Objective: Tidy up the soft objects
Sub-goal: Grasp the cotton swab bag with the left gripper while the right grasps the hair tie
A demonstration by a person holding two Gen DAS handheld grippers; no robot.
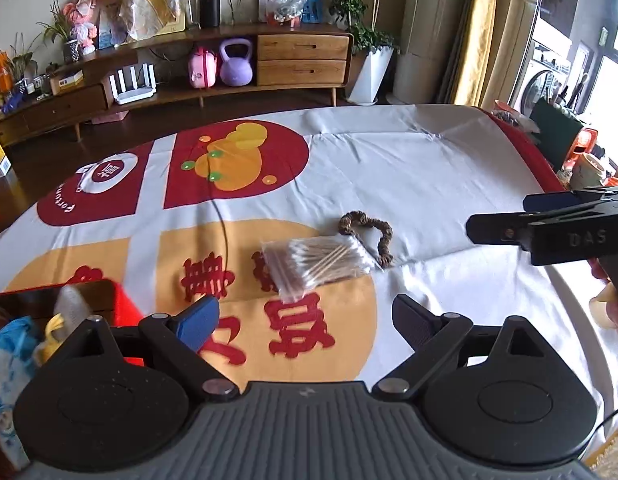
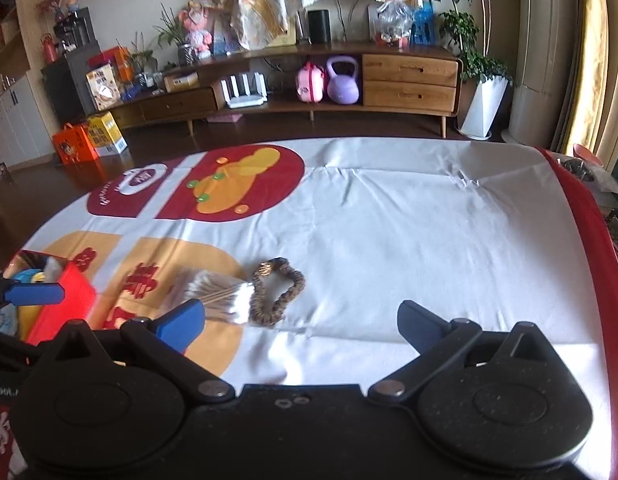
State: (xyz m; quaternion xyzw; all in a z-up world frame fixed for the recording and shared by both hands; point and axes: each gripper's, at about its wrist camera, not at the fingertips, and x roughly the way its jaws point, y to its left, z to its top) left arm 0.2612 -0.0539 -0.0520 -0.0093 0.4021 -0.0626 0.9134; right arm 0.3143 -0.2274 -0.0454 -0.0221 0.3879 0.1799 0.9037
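While both grippers hang clear above the cloth, this is how the things left on it look set to handle:

Scrunchie (image 1: 367,236): brown, gathered fabric ring lying flat on the white part of the cloth, mid-table, touching the far-right edge of the swab bag. Likely very light, soft and squashy; it should fold under the pads rather than resist. Best taken across one side of the ring, on the right arc that lies clear of the bag.

Swab bag (image 1: 315,262): clear plastic pack of cotton swabs, just left of the scrunchie, its corner overlapping the ring. Light, but the film looks slippery and the sticks inside stiff; a pinch across the short middle seems safest.

Red box (image 1: 123,306): near-left corner, already holding soft items, among them something yellow and something blue-and-white.

Left gripper (image 1: 305,318): jaws wide, nothing between them, near side of the swab bag.

Right gripper (image 2: 301,322): jaws wide and empty, the scrunchie just beyond its left finger.

Cloth (image 2: 429,240): white with red and orange print, wrinkled, may drag up with a low pinch.
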